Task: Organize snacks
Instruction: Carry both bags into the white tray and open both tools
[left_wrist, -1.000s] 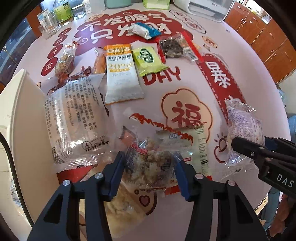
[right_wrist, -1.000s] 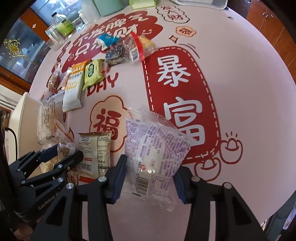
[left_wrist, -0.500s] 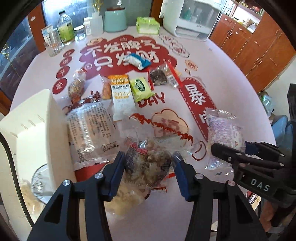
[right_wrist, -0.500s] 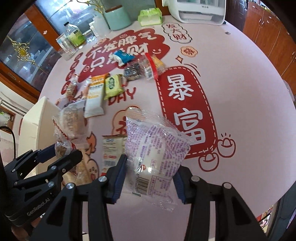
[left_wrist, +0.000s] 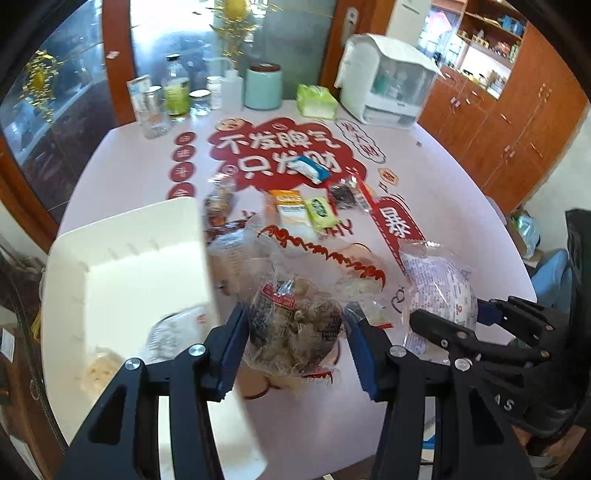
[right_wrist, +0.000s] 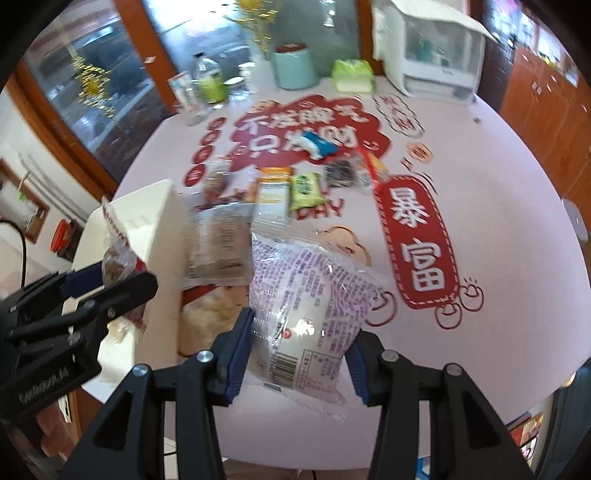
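Two packs lifted, most snacks not yet binned

The left gripper (left_wrist: 295, 332) pinches a clear nut pack (left_wrist: 295, 328) beside the white bin (left_wrist: 122, 266) at 9 o'clock; the right gripper (right_wrist: 299, 350) pinches a purple-print bun pack (right_wrist: 310, 299). The bin holds a few packs; a row of snacks (left_wrist: 306, 206) waits at 12 o'clock on the table (left_wrist: 443, 199).

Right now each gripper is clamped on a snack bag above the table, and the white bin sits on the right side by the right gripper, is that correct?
Not quite. Both grippers do hold bags, but the white bin sits on the left, beside the left gripper, as the left wrist view shows. The right gripper holds its purple-printed bag away from it.
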